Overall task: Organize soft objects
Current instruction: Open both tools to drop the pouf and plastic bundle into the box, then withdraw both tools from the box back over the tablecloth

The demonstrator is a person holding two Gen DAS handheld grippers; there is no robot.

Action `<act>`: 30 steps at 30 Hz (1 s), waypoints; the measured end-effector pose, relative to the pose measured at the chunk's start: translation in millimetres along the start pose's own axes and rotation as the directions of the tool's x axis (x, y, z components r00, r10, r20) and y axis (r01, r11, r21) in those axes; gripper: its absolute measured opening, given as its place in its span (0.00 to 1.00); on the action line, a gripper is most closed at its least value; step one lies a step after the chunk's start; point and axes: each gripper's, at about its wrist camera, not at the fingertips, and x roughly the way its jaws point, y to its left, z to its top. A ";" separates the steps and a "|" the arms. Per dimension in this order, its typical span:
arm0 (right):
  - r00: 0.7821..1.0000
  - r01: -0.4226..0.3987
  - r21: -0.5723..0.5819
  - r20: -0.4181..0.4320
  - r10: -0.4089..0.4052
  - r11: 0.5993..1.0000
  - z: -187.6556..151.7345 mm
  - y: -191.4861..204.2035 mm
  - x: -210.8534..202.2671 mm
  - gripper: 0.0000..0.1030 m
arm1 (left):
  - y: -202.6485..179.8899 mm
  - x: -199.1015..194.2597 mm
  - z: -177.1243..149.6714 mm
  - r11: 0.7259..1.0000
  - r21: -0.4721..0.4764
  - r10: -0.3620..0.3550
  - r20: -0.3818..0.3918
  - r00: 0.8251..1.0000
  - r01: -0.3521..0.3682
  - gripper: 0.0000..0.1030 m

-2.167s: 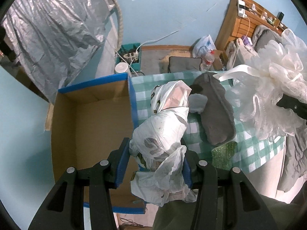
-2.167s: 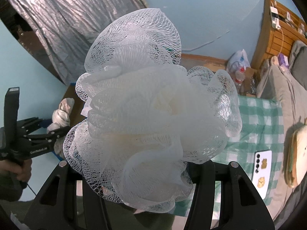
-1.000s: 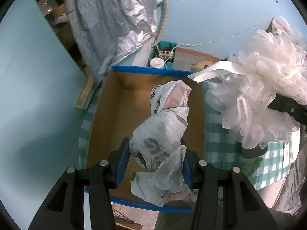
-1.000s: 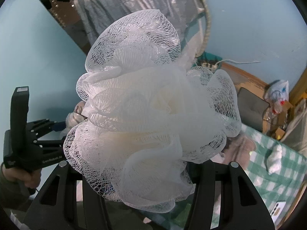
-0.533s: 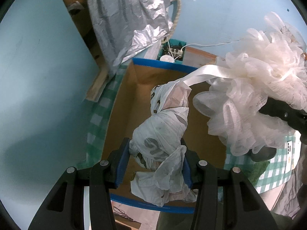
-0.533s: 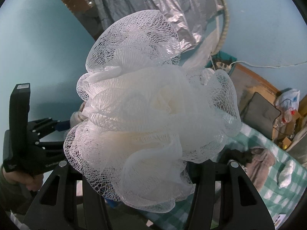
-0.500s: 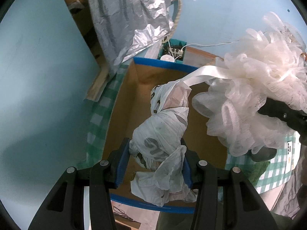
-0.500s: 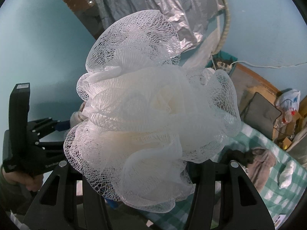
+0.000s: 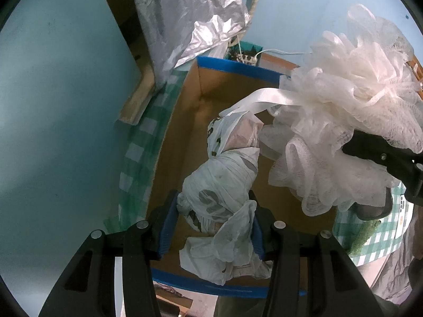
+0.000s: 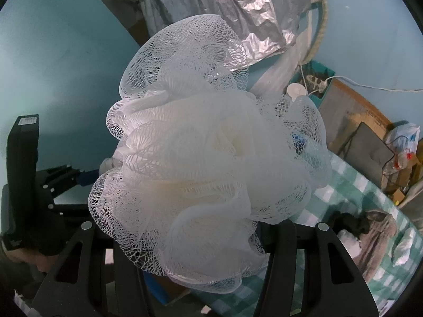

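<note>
My left gripper (image 9: 211, 224) is shut on a crumpled white plastic bag (image 9: 224, 185), which hangs over the open cardboard box (image 9: 193, 121) with blue-taped rims. The white mesh bath pouf (image 10: 211, 163) fills the right wrist view, with my right gripper (image 10: 203, 240) shut on its lower part. In the left wrist view that pouf (image 9: 343, 111) hangs over the box's right side, its white ribbon loop (image 9: 264, 100) reaching toward the bag. The left gripper's black body (image 10: 34, 192) and a hand (image 10: 23, 259) show at the left of the right wrist view.
A green checked cloth (image 10: 370, 192) covers the table, with dark and grey soft items (image 10: 370, 227) lying on it at the right. Silver foil sheeting (image 9: 190, 18) hangs behind the box. A power strip (image 10: 314, 82) and cable sit by the blue wall.
Both grippers have moved left and lower over the box with their loads. The pouf has come closer to the bag, now over the box's right side.
</note>
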 end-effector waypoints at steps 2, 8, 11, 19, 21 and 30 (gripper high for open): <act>1.000 0.011 -0.008 -0.004 -0.011 1.000 -0.4 6.6 6.0 0.54 | 2.1 1.0 0.9 1.000 -0.005 0.001 -0.003 1.000 -0.001 0.48; 1.000 0.027 -0.013 -0.015 -0.027 1.000 0.7 11.2 11.5 0.72 | 4.7 -2.6 3.9 1.000 -0.002 0.015 0.009 1.000 -0.015 0.66; 0.999 0.039 -0.014 -0.006 -0.039 0.999 2.7 13.3 11.9 0.77 | 5.4 -5.8 4.4 1.000 -0.003 0.018 0.018 1.000 -0.018 0.75; 0.999 0.051 0.002 0.020 -0.051 0.999 5.0 14.0 0.1 0.81 | 2.9 -11.4 6.6 1.000 0.000 0.013 0.030 0.999 -0.013 0.75; 0.998 0.052 0.001 0.025 -0.052 0.999 4.3 13.7 -4.4 0.81 | 1.5 -13.6 6.3 1.000 0.001 0.011 0.033 0.999 -0.011 0.75; 0.997 0.057 0.008 0.052 -0.057 0.998 1.5 8.7 -25.1 0.81 | -12.5 -27.0 2.8 1.000 0.009 0.004 0.052 0.999 -0.005 0.75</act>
